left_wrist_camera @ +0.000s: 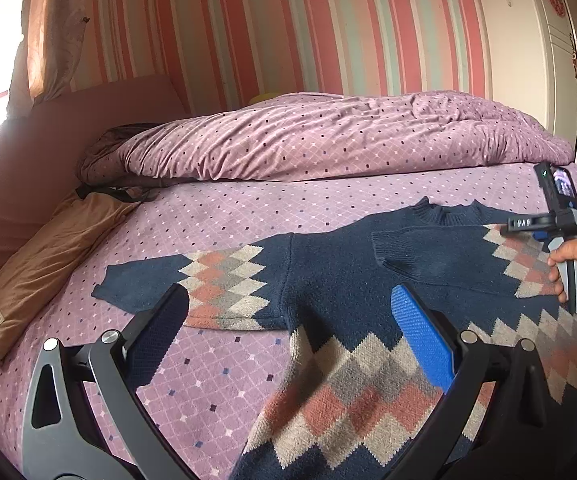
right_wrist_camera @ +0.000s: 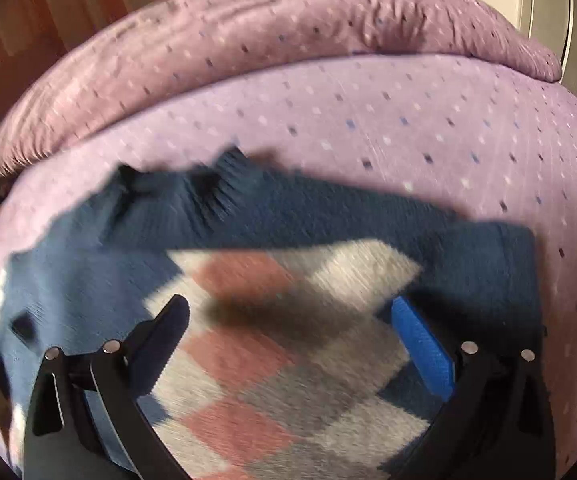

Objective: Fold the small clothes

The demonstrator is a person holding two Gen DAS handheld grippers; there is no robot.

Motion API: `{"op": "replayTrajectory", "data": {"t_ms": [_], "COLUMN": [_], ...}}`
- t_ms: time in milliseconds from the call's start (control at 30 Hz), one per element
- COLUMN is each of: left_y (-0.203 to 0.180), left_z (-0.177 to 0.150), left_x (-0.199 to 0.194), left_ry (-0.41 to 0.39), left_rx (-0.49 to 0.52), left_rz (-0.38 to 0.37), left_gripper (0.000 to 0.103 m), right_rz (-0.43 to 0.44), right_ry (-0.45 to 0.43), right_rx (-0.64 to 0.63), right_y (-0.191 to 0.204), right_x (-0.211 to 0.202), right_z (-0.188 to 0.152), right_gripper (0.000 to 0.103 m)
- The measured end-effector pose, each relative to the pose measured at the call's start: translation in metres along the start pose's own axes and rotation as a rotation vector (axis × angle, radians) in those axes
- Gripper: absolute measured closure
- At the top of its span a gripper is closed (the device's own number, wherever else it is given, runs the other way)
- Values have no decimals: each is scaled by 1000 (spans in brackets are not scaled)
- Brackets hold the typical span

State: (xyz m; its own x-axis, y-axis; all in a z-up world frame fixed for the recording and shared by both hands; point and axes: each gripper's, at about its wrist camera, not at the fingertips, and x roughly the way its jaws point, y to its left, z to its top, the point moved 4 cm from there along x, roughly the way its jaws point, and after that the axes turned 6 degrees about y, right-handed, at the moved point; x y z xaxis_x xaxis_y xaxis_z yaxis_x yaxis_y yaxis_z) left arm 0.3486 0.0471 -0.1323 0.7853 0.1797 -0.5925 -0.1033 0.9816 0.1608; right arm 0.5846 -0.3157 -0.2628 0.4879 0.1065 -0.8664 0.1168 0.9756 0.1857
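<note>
sweater (left_wrist_camera: 336, 280) lies flat beneath both spread, empty hand-held grippers.

A home bedroom: a bed (left_wrist_camera: 248, 216) with a purple quilt (left_wrist_camera: 328, 136), striped wallpaper (left_wrist_camera: 288, 32), curtained window (left_wrist_camera: 48, 32).

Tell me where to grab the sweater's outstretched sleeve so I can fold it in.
Grip the sleeve at its navy cuff end, coming in from the outer side with the open left gripper. It lies flat and straight out on the bedsheet, so the cuff edge is free to pinch and carry across the sweater.
</note>
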Motion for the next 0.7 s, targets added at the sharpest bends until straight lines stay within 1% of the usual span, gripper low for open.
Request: {"op": "replayTrajectory", "data": {"t_ms": [33, 100, 133, 200, 233, 300, 333, 367, 400, 433, 500, 533, 567, 600, 633, 667, 700], "left_y": [1, 2, 3, 3, 4, 7, 8, 10, 12, 15, 18, 22, 24, 27, 31, 33, 36], "left_z": [0, -2, -3, -4, -5, -6, -6, -7, -7, -7, -8, -9, -9, -10, -10, -11, -11], "left_x": [1, 3, 5, 6, 5, 3, 3, 2, 3, 3, 5, 6, 7, 7, 8, 9, 10], "left_ry": [-1, 3, 9, 14, 10, 7, 6, 5, 4, 4, 9, 13, 14, 14, 15, 15, 16], "left_rx": [-2, -7, -13, -18, -19, -19, -20, -20, -21, -23, -28, -32, -35, -39, -40, -41, -44], "left_rz": [4, 4, 2, -6, -5, -5, -7, -8, -7, -3, -1, 4, 6, 8, 14, 18, 21], "left_gripper": [3, 3, 3, 3, 3, 3, 3, 3, 3, 3, 3, 3, 3, 3, 3, 3, 3], "right_rz": [15, -13, -17, -23, -61, -155, -167, -118, -89, -93, -85, -65, -60, -55, -68, -103, -137], "right_ry": [-26, -73, -77, -15, 44, 2, -1, -17, -41, -69, -87, -71, -60, -48, -30, -3, -1], "right_rx": [-2, -34, -54, -114, -153, -195, -176, -139, -131, -162, -225, -257, -273, -299, -331, -359, -370], "right_y": [5, 21, 31, 52, 65, 75, 78, 84, 92, 110, 139, 160, 169, 186, 203, 215, 222], "right_x": [-6, -13, -11, 5, 22, 21, 17, 9, 3, -2, -2, 3, 6, 11, 18, 27, 29], "right_z": [2, 1, -2, -14, -25, -29, -28, -27, -26, -27, -31, -35, -39, -44, -51, -60, -64], "right_gripper": [2, 2, 2, 1, 1, 2, 2, 2, 2, 2, 2, 2, 2, 2, 2, 2, 2]}}
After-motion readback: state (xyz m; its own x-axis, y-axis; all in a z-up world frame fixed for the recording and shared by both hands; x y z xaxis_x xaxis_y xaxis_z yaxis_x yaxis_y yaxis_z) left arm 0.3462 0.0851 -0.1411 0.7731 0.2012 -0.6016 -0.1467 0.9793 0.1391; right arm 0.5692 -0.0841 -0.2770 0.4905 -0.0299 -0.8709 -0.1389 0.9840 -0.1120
